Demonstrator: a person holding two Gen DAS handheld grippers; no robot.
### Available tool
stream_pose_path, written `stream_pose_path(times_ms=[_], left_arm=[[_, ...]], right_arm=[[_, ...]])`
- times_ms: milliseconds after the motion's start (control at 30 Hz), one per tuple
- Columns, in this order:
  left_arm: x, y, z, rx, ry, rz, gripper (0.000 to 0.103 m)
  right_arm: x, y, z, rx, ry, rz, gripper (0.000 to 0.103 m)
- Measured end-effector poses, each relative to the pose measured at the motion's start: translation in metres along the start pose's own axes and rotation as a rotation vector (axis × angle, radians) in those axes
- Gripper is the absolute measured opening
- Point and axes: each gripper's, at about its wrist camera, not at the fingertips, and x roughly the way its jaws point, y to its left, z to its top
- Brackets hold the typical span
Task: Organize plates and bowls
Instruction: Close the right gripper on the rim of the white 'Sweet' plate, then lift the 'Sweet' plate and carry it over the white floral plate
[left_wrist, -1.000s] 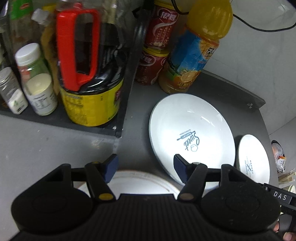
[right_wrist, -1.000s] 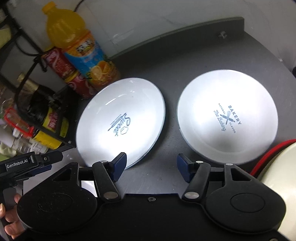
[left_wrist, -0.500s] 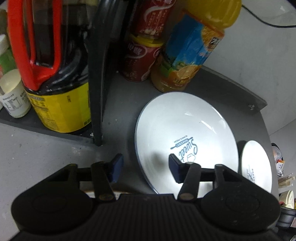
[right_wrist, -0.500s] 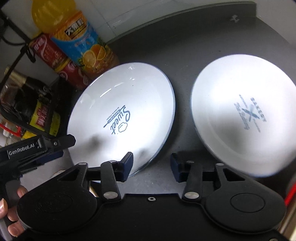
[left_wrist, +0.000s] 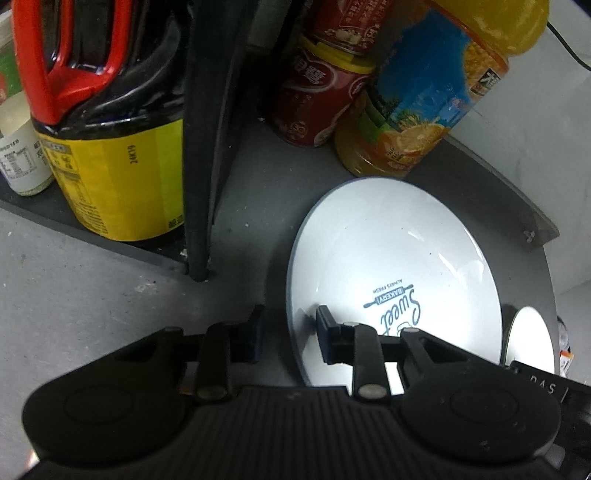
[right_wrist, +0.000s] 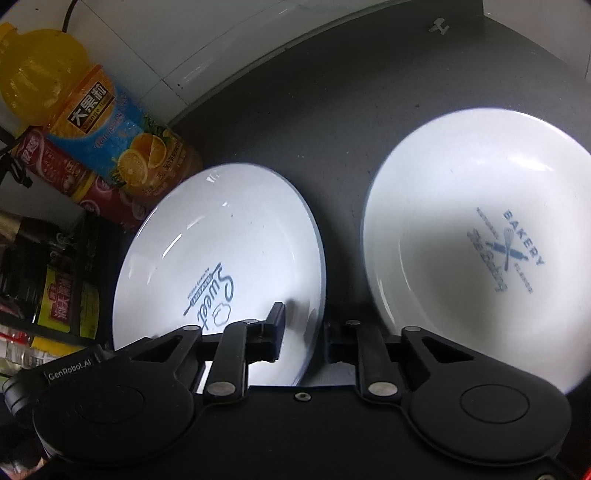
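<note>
Plate (left_wrist: 391, 258) with the "Sweet" print lies flat on the dark surface (left_wrist: 247, 206), and both tools are working its near rim from opposite sides. The left tool (left_wrist: 286, 334) straddles the plate's left edge, one finger (left_wrist: 255, 332) outside on the surface, the other finger (left_wrist: 327, 332) over the white. Its jaws have just been closing with the rim between them; whether the pads actually bite yet, I cannot tell. Same picture at the right tool (right_wrist: 306, 334): inner finger (right_wrist: 275, 332) above the plate (right_wrist: 221, 240), outer finger (right_wrist: 338, 341) down in the gap off its right edge, jaws just closing, a firm clamp not clear.

Just to the right of the right tool sits the bowl (right_wrist: 476, 236) with the "Bakery" print, near the plate but apart from it. Ahead of the left tool stand an orange juice bottle (left_wrist: 428, 92) and red cans (left_wrist: 317, 96). Off to its left, a dark jug (left_wrist: 107, 122) with a red handle and yellow label sits on a rack.
</note>
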Motion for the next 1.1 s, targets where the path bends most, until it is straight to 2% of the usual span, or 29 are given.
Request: stream_pose_path(times_ms=[100,133,233,467,667,1100], left_arm=[[0.002,0.001,0.000,-0.036,-0.002,-0.014,0.019],[0.002,0.003,0.000,-0.053,0.003,-0.031,0.015],[0.002,0.009,0.001,-0.098,0.008,-0.048,0.013],[-0.011,0.022,0.000,-0.141,-0.007,-0.105,0.008],[-0.025,0.028,-0.009,-0.141,-0.002,-0.123,0.007],[-0.066,0.030,-0.020,-0.116,-0.052,-0.161,0.005]], right_arm=[[0.003,0.001,0.003,-0.016,-0.010,0.002,0.019],[0.004,0.000,0.004,-0.021,-0.008,0.000,0.015],[0.002,0.000,0.006,-0.031,0.009,0.008,0.014],[-0.025,0.003,-0.008,-0.080,-0.038,0.056,0.009],[-0.040,0.003,-0.016,-0.055,-0.063,0.065,0.009],[-0.072,0.007,-0.039,-0.093,-0.123,0.089,0.010]])
